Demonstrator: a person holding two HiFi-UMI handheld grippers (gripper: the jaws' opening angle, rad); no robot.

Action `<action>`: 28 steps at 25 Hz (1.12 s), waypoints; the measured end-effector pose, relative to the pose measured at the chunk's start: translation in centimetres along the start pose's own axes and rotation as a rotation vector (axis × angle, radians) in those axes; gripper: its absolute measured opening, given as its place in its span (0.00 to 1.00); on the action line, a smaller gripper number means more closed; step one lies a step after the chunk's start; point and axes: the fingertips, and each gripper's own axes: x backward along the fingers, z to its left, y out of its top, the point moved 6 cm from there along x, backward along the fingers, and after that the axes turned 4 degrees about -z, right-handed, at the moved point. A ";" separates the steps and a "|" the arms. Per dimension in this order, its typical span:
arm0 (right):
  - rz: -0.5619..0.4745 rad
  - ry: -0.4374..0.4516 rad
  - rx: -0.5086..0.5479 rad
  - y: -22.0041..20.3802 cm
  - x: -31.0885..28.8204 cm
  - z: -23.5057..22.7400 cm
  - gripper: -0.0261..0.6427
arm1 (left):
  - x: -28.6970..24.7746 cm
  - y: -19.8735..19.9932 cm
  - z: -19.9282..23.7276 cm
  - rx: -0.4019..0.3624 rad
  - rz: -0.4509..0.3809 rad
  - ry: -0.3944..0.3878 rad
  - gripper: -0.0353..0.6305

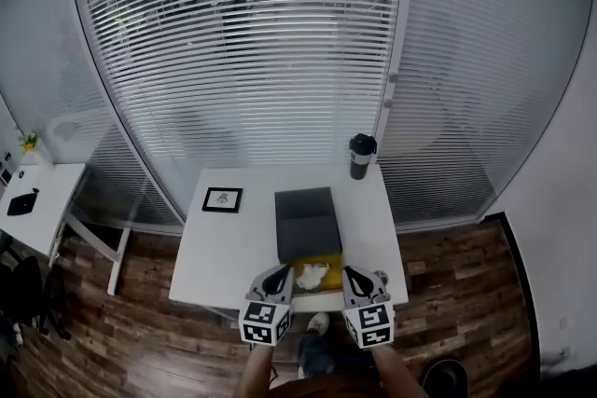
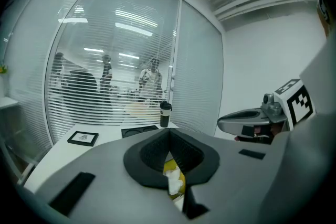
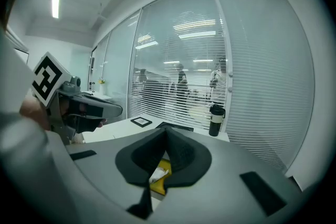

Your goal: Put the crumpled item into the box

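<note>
A white crumpled item (image 1: 312,274) lies on a yellow surface (image 1: 330,269) at the near edge of the white table (image 1: 233,247). Just behind it sits a dark grey flat box (image 1: 307,221); whether the yellow part belongs to it I cannot tell. My left gripper (image 1: 280,274) hangs just left of the crumpled item, and my right gripper (image 1: 353,276) just right of it. Both are shut with nothing held. Through the gap below each pair of closed jaws, the crumpled item (image 2: 174,182) (image 3: 156,176) shows on the yellow surface (image 2: 171,168) (image 3: 162,169).
A black-framed picture (image 1: 222,199) lies at the table's left. A black tumbler (image 1: 361,156) stands at the back right, near the glass wall with blinds (image 1: 280,61). People stand behind the glass. A second white desk (image 1: 37,200) is at far left, over wooden floor (image 1: 448,275).
</note>
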 end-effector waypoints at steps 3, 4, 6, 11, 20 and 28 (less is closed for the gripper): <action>-0.002 -0.008 -0.007 0.1 0.0 -0.4 0.06 | 0.0 0.1 0.1 -0.002 -0.005 0.009 0.09; -0.001 -0.011 -0.009 0.1 0.0 -0.5 0.06 | -0.1 0.2 0.2 0.000 -0.008 0.013 0.09; 0.000 -0.016 -0.008 0.1 -0.1 -0.7 0.06 | -0.1 0.2 0.4 0.007 -0.013 0.021 0.09; 0.007 -0.022 -0.009 0.0 -0.3 -0.9 0.06 | -0.1 0.2 0.8 0.015 -0.017 0.025 0.09; 0.012 -0.023 -0.014 -0.1 -0.3 -1.0 0.06 | -0.1 -0.1 1.2 0.032 -0.013 0.028 0.09; 0.022 -0.017 -0.014 -0.5 -0.5 -1.2 0.06 | -0.5 -0.4 1.2 0.044 -0.006 0.021 0.09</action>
